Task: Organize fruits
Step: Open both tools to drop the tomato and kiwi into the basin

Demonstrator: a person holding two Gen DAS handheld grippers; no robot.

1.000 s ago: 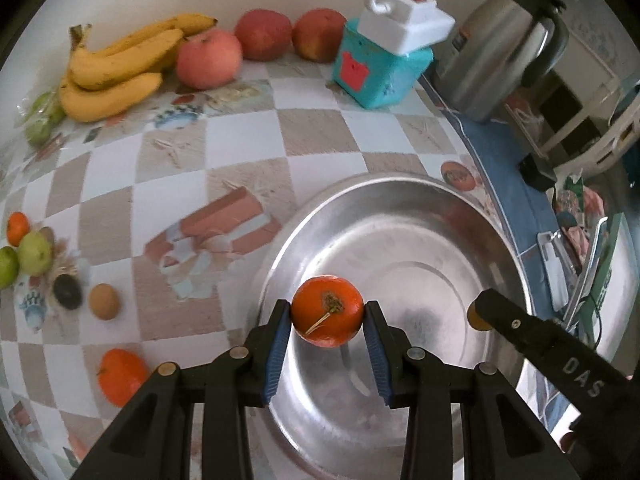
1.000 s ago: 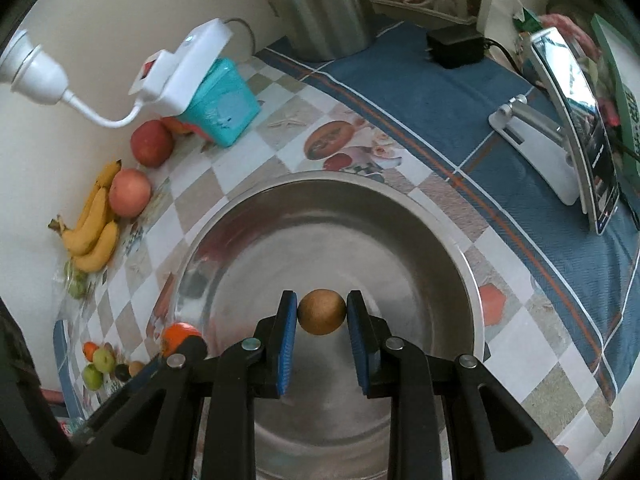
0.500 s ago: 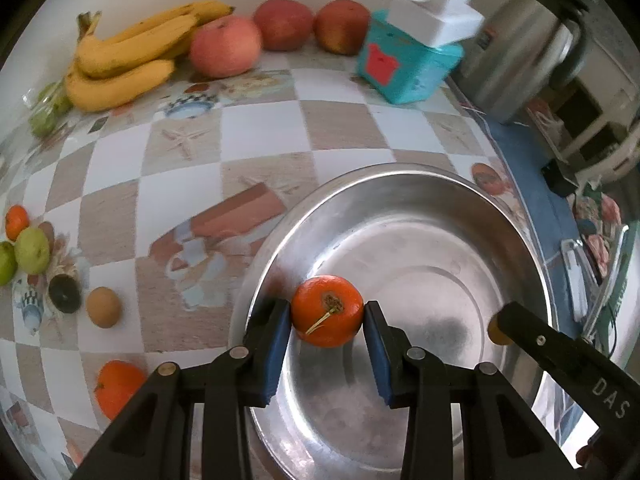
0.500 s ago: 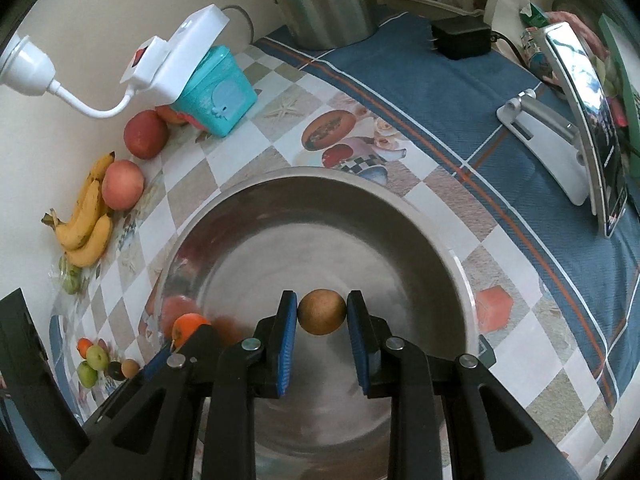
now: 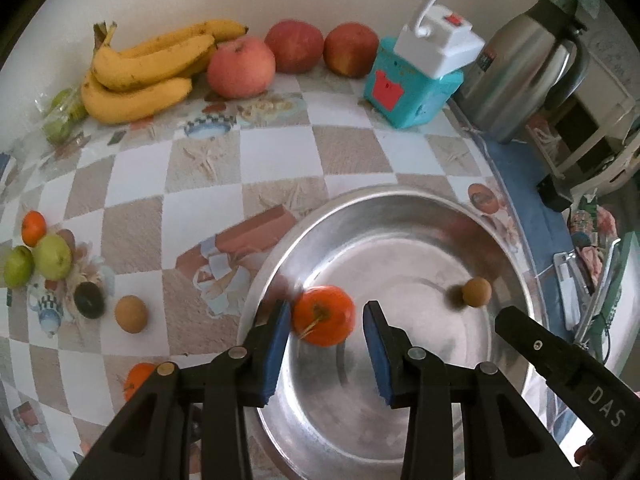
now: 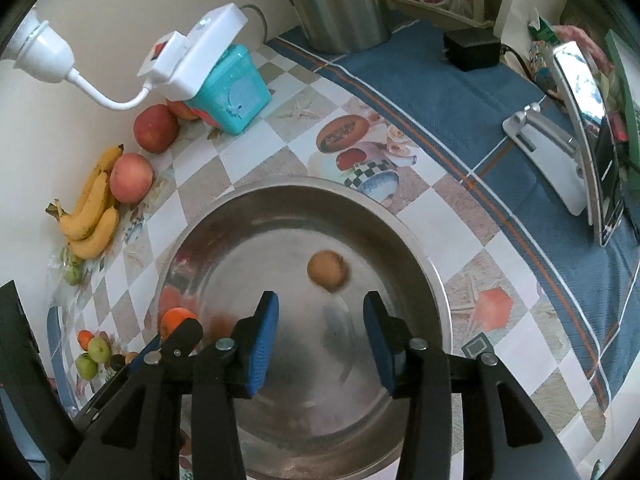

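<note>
Both grippers have let go since half a second ago: the orange (image 5: 323,315) and the brown fruit (image 6: 327,270) were clamped then and now lie free in the steel bowl (image 5: 516,276). The left gripper (image 5: 326,354) has its jaws spread wide, the orange between the pads and just beside the left one; whether they touch is unclear. The right gripper (image 6: 320,338) is equally wide apart and holds nothing; the brown fruit sits beyond its pads, blurred. On the tabletop (image 5: 280,160) left of the bowl lie another brown fruit (image 5: 131,314), a second orange (image 5: 136,380) and two green fruits (image 5: 38,260). Bananas (image 5: 136,72) and apples (image 5: 241,66) line the wall, beside a teal box (image 5: 412,92) and a kettle (image 5: 520,76).
</note>
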